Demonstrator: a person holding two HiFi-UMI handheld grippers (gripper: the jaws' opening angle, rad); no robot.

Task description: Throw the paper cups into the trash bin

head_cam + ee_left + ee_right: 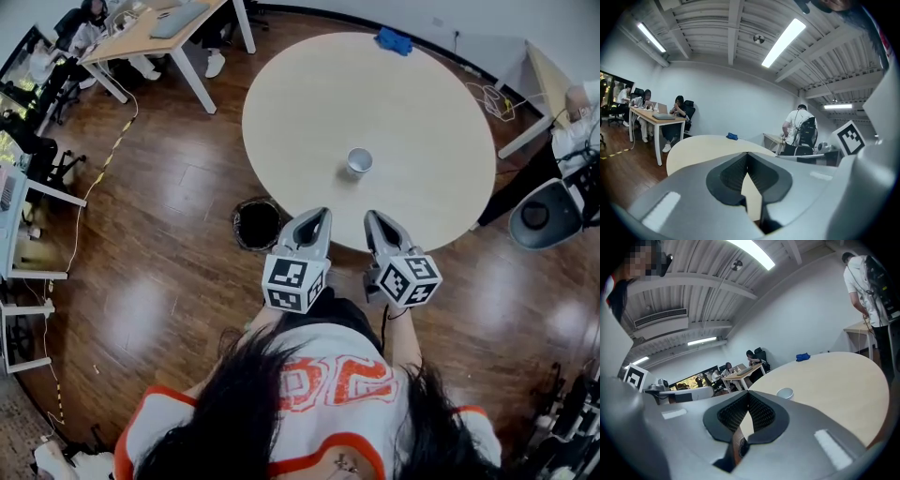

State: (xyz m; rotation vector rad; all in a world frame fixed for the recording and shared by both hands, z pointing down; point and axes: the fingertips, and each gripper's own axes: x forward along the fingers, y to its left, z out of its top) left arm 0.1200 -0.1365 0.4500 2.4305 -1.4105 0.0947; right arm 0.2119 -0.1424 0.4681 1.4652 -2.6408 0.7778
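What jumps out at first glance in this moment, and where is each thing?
A lone paper cup stands upright on the big round table, slightly toward the person's side of its middle. The left gripper and the right gripper hover side by side at the table's near edge, both shut and empty. A dark trash bin sits on the wood floor by the table's edge, just left of the left gripper.

The floor is dark shiny wood. A big round counter with a pale top stands in the middle. A long desk sits by the far white wall. Bright long lights hang on the ribbed ceiling.
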